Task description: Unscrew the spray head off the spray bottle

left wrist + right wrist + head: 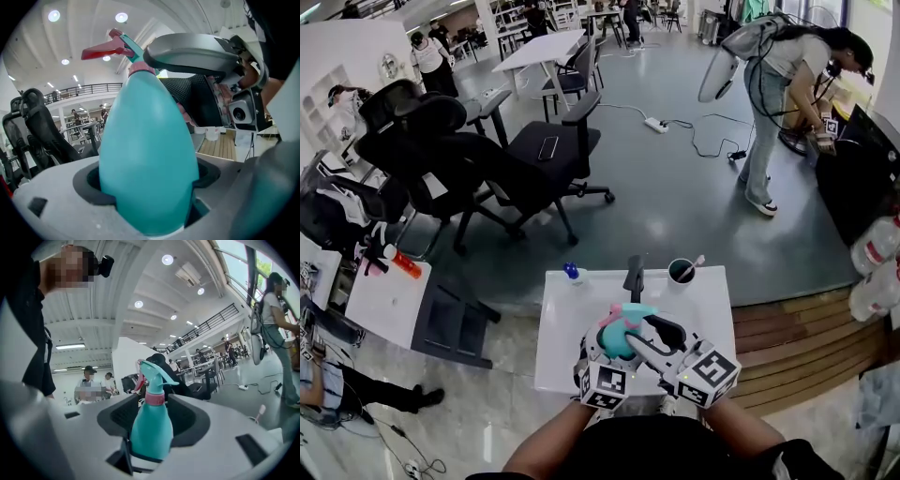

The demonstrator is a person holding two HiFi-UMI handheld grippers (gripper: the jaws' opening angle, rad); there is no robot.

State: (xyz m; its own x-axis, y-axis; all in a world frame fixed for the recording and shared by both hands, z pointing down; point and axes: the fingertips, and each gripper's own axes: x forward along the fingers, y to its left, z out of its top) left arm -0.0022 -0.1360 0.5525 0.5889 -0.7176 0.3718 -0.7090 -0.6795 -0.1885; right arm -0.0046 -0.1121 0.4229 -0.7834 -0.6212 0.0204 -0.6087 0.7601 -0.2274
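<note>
My left tongs (147, 197) pinch the belly of the teal plastic spray bottle (623, 336) over the white table (567, 361), I judge to stop it turning. My right tongs (152, 423) stand spread either side of its pink collar (154, 398), not yet gripping. Beyond the bottle, a dark cup (682, 271) stands well clear.
</note>
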